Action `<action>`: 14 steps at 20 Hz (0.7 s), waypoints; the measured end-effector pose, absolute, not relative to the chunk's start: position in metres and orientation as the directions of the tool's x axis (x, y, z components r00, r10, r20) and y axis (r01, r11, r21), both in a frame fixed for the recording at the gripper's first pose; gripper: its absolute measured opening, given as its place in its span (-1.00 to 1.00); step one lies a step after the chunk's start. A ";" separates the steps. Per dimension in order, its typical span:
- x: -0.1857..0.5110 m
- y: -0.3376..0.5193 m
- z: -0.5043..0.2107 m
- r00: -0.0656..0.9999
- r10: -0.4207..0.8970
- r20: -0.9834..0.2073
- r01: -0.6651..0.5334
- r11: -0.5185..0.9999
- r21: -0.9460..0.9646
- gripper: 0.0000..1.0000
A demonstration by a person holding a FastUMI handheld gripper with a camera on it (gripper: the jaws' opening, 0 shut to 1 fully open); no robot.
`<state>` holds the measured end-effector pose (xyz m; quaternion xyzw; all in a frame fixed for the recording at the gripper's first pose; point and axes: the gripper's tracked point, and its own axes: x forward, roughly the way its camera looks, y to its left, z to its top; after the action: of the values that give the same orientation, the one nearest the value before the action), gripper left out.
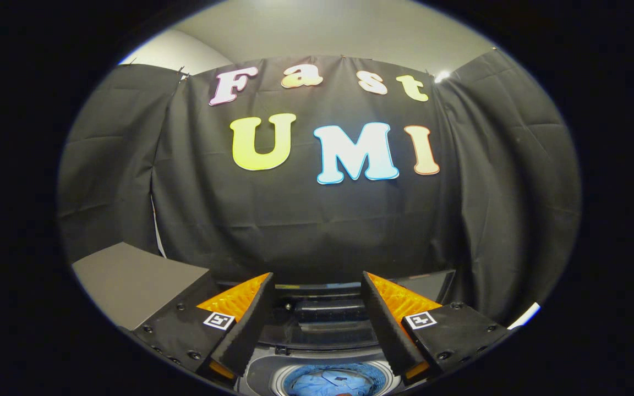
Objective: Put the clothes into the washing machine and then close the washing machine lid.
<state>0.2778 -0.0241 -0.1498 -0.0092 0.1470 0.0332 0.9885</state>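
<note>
While the clothes [332, 382], a blue bundle, lie inside the drum of the washing machine [317, 352], its lid [322, 322] stands raised behind the opening. A grey desk [130, 283] sits beside the machine; black cloth forms the booth wall [306, 220]. Above the opening, the tool [317, 319] is released, fingers spread wide, grasping nothing.

No readable text, number or brand; each finger of the tongs [317, 324] carries a square coded marker.
</note>
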 end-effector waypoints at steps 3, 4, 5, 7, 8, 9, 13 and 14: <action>0.300 -0.022 -0.150 0.958 0.064 -0.279 -0.062 0.998 0.016 0.93; 0.307 -0.022 -0.151 0.958 0.065 -0.280 -0.062 0.998 0.020 0.93; 0.313 -0.023 -0.156 0.956 0.064 -0.285 -0.060 0.998 0.022 0.93; 0.326 -0.021 -0.161 0.955 0.065 -0.290 -0.061 0.998 0.022 0.93; 0.331 -0.021 -0.165 0.954 0.064 -0.294 -0.061 0.998 0.019 0.93; 0.337 -0.022 -0.170 0.952 0.061 -0.300 -0.058 0.998 0.017 0.93; 0.353 -0.023 -0.189 0.938 0.061 -0.342 -0.054 0.998 0.030 0.93; 0.356 -0.025 -0.193 0.936 0.058 -0.348 -0.051 0.998 0.031 0.93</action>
<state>0.3556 -0.0246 -0.1928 0.0107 0.1773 0.0277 0.9837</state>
